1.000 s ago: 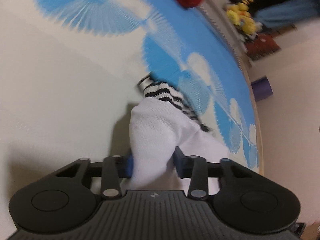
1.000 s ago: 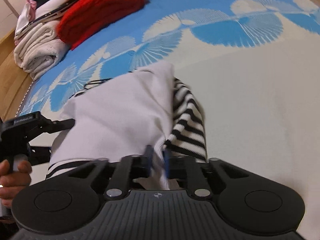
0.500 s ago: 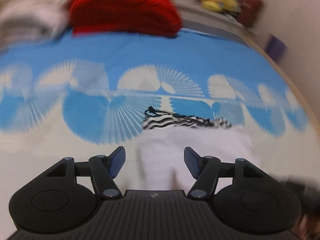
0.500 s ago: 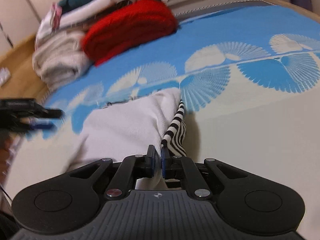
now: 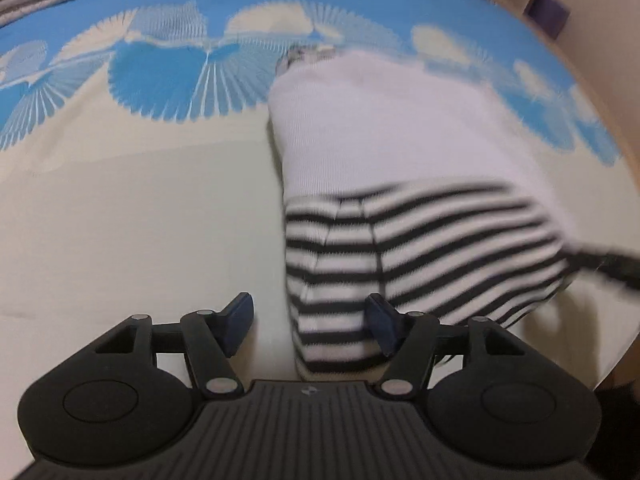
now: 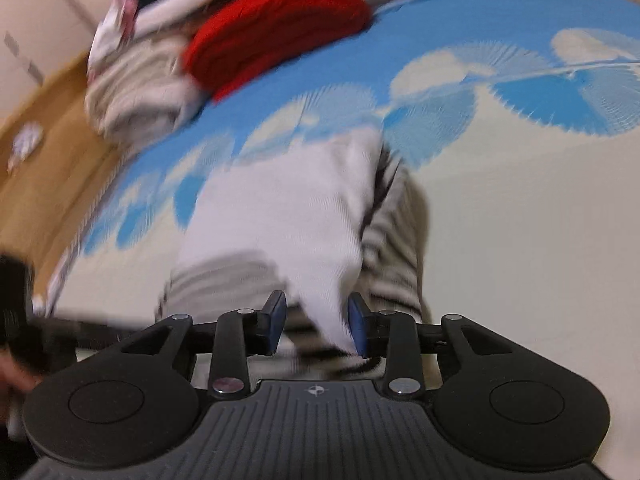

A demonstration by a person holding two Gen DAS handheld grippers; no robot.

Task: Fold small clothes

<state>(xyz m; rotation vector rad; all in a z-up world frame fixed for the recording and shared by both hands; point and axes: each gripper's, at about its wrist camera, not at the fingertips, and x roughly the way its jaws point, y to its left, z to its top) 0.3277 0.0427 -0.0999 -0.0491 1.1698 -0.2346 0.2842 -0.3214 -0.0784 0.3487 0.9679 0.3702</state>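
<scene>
Now my right gripper has just been opening, white cloth loose between its jaws; my left gripper gapes, gripping nothing.

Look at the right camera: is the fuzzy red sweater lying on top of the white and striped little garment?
No, the fuzzy red sweater sits far back in the pile, apart from the white and striped little garment on the blue patterned cloth.

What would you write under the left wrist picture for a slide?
Open left hand-held gripper poised over a folded white and black-striped garment lying on a blue fan-patterned bedspread.
</scene>
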